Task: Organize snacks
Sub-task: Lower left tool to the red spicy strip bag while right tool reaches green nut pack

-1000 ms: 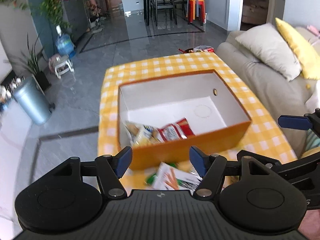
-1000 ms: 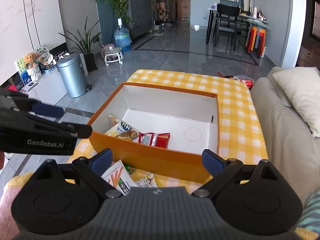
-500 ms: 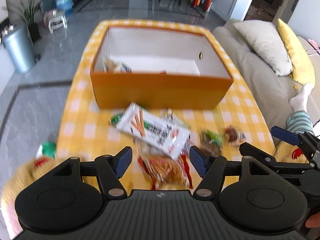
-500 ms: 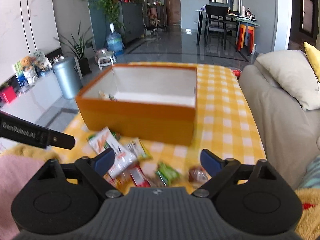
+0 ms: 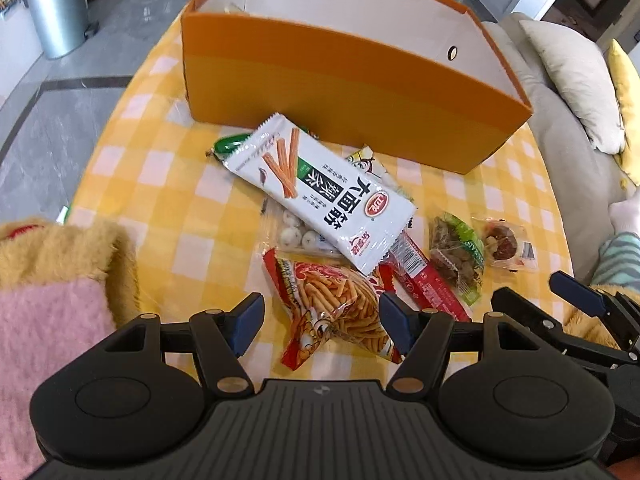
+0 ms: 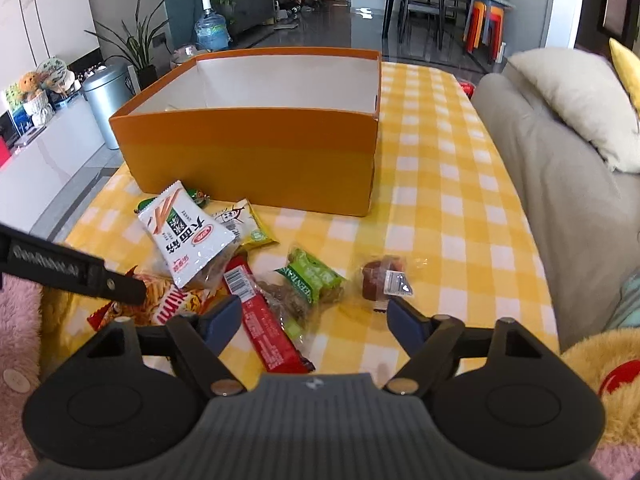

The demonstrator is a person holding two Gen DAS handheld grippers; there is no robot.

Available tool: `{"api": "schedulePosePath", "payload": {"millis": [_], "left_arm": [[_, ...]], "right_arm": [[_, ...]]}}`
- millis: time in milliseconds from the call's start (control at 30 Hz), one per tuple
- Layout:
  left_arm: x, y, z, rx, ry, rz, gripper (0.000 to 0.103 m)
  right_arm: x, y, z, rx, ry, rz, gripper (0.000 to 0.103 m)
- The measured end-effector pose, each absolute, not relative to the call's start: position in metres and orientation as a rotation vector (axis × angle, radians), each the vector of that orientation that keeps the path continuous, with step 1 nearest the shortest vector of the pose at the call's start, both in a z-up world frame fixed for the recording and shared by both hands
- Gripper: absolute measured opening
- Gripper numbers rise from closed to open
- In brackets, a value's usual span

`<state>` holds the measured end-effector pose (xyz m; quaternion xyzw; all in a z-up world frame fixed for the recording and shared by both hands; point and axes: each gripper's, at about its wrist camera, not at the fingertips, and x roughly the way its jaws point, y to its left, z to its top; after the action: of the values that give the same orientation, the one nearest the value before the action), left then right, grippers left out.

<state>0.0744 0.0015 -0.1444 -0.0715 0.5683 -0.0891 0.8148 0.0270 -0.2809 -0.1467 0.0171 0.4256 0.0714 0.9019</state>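
Snack packets point(image 5: 340, 196) heaped before left gripper point(image 5: 322, 322), right gripper point(image 6: 314, 320), both spread wide.

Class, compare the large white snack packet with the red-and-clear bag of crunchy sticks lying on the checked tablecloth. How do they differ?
1. The white snack packet is opaque with printed sticks; the bag of crunchy sticks is see-through, showing its contents.
2. The white packet lies flat over other snacks; the bag looks puffed and crinkled.
3. The bag sits between the open left hand-held gripper fingers; the packet lies nearer the orange box.

Both lie outside the box.
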Motion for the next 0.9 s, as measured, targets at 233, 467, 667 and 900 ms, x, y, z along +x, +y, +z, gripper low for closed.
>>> {"api": "schedulePosePath", "payload": {"millis": [233,467,667,900], "left_arm": [[0.082,-0.001,-0.163,-0.199,1.258,-0.191,0.077],[0.086,0.001,-0.175,-0.22,1.307,-0.185,0.068],[0.086,-0.001,-0.18,-0.215,1.312,-0.195,0.064],[0.086,-0.008,-0.181,-0.173,1.304,-0.212,0.061]], "right_arm": [[0.045,-0.274,-0.161,0.076,0.879,0.197,0.069],[0.063,-0.274,-0.178,0.16,0.92,0.191,0.069],[0.071,-0.279,-0.193,0.244,0.97,0.177,0.069],[0.079,-0.276,-0.204,0.266,0.994,0.177,0.048]]}}
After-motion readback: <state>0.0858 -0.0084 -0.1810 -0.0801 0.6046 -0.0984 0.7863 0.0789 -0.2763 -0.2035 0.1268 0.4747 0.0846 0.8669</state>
